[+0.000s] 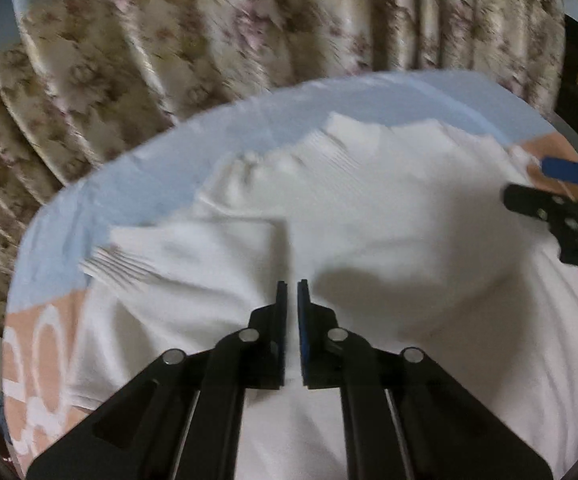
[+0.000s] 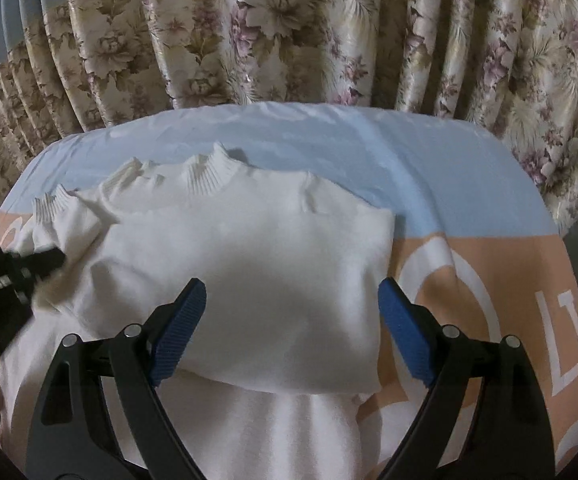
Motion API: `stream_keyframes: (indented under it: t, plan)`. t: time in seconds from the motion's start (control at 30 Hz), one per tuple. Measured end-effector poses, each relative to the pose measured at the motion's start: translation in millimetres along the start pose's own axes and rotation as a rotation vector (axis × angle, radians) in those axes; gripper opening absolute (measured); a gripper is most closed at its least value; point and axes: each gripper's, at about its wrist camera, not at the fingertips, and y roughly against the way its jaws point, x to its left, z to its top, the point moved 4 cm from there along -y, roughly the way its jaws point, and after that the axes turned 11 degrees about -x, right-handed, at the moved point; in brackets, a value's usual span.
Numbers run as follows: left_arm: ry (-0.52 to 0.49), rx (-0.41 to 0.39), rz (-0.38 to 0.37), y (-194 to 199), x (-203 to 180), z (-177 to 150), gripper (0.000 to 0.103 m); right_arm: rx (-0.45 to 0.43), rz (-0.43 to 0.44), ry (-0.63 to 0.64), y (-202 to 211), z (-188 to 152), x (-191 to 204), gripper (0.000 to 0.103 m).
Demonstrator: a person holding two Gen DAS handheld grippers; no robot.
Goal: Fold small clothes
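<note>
A white knit sweater (image 2: 249,248) lies on the bed, its sides folded in and its ribbed collar (image 2: 217,168) and a ribbed cuff (image 2: 55,204) toward the curtain. It also fills the left wrist view (image 1: 369,216). My left gripper (image 1: 292,290) hovers over the sweater's left part with its jaws nearly together; no cloth shows between them. It also shows at the left edge of the right wrist view (image 2: 49,260). My right gripper (image 2: 293,300) is open wide above the folded body, empty. It also shows in the left wrist view (image 1: 529,184).
The bed has a sheet (image 2: 369,144) that is light blue at the far side and peach with white letters (image 2: 489,280) at the right. A floral curtain (image 2: 289,32) hangs just behind the bed's far edge.
</note>
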Motion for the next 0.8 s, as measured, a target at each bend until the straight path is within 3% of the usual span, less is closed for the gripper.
stream_keyframes:
  t: [0.1,0.17,0.2,0.4,0.53,0.8]
  plan:
    - [-0.009,-0.023,0.004,14,-3,-1,0.012,0.011,0.011,0.000,-3,-3,4,0.087]
    - [0.001,-0.045,0.034,26,7,-2,0.047,0.003,0.035,0.000,-3,0,11,0.086]
    - [0.005,-0.057,0.078,33,18,-1,0.051,-0.004,0.051,0.007,-3,3,17,0.086]
    - [0.065,-0.002,0.250,38,100,-18,0.052,-0.035,0.171,0.138,-3,21,85,0.086]
    - [0.168,0.061,0.267,29,149,-41,0.052,-0.050,0.269,0.243,-8,29,145,0.082]
    - [0.294,0.078,0.200,26,172,-64,0.052,0.022,0.420,0.338,-26,26,229,0.076]
